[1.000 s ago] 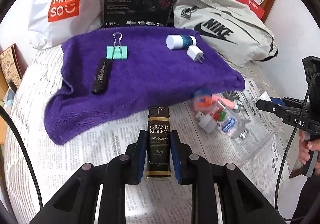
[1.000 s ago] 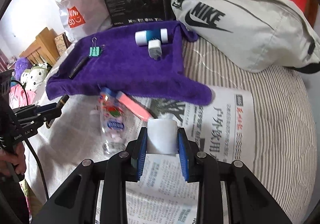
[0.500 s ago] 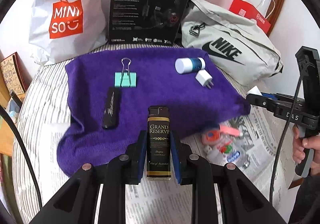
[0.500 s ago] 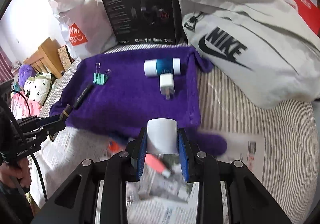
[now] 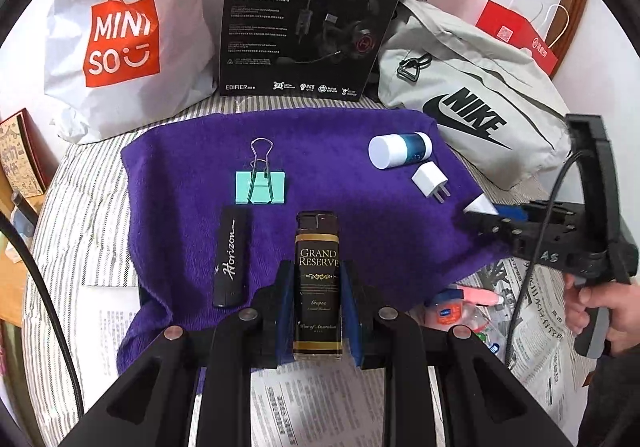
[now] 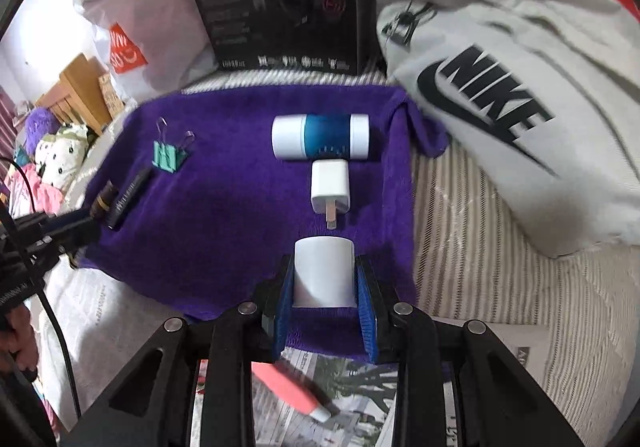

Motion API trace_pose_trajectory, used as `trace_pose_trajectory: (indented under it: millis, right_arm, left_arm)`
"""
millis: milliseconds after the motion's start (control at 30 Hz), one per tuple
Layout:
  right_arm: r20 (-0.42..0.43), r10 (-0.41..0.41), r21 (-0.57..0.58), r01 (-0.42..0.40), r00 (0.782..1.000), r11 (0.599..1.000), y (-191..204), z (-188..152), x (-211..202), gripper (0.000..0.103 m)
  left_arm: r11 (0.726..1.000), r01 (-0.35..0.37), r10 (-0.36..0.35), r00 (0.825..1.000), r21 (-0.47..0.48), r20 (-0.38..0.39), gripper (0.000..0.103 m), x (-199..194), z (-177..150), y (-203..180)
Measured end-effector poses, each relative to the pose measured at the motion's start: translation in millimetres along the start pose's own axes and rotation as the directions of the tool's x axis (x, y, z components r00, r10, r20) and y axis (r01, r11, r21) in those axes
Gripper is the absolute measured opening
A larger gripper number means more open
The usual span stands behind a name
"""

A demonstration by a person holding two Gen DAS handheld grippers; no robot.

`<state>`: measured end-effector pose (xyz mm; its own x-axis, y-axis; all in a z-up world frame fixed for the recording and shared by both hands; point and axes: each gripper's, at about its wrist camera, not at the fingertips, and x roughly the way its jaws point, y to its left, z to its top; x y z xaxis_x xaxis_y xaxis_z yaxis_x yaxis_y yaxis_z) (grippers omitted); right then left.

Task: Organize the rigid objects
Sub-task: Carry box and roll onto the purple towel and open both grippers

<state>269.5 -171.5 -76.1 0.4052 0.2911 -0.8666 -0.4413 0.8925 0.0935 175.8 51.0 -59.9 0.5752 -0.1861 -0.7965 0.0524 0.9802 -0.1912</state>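
Observation:
My left gripper is shut on a black-and-gold "Grand Reserve" lighter, held over the near edge of the purple towel. My right gripper is shut on a white cylinder, held over the towel's near right part. On the towel lie a teal binder clip, a black "Horizon" bar, a white-and-blue tube and a white plug adapter. The right gripper also shows in the left wrist view.
A Miniso bag, a black headset box and a grey Nike bag stand behind the towel. Newspaper lies in front with a plastic bottle and a pink item.
Both grippers have moved forward from over the newspaper to over the purple towel, each still holding its object.

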Motion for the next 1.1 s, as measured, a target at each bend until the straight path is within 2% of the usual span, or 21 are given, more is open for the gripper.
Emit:
trace_pose_trajectory:
  millis: [167,467,700,800,867,1033,1100]
  right_arm:
    - [-0.053,-0.01,-0.008,0.009,0.999,1.0,-1.2,3.9,27.2,0.029]
    - [-0.052,-0.038,-0.083,0.034,0.998,0.996,8.4,4.7,36.1,0.03]
    - [-0.056,-0.032,-0.109,0.026,0.998,0.994,9.9,5.1,36.2,0.031]
    - [-0.064,-0.026,-0.121,0.018,0.998,0.993,10.2,3.9,34.7,0.033]
    - [-0.068,-0.04,-0.129,0.031,0.997,0.991,11.8,2.2,32.0,0.039]
    - [-0.057,-0.037,-0.12,0.03,0.998,0.992,12.0,-5.1,18.0,0.041]
    - [-0.044,-0.048,-0.113,0.043,0.998,0.993,11.9,-7.2,10.1,0.045]
  left_arm:
    - [1.0,0.004,-0.004,1.0,-0.007,-0.016,0.022,11.6,4.3,3.5]
    - [1.0,-0.002,0.002,0.999,-0.006,-0.053,0.022,38.8,14.1,5.8]
    - [0.997,-0.066,0.069,0.994,0.03,-0.085,0.023,57.3,13.1,0.0]
    - [0.996,-0.076,0.079,0.993,0.038,-0.083,0.023,59.4,12.8,-0.8]
    - [0.996,-0.079,0.083,0.993,0.044,-0.087,0.023,59.4,13.2,-1.2]
    - [0.993,-0.1,0.105,0.99,0.068,-0.089,0.023,59.6,13.4,-5.3]
    - [0.992,-0.104,0.11,0.99,0.071,-0.091,0.026,58.5,12.3,-7.4]
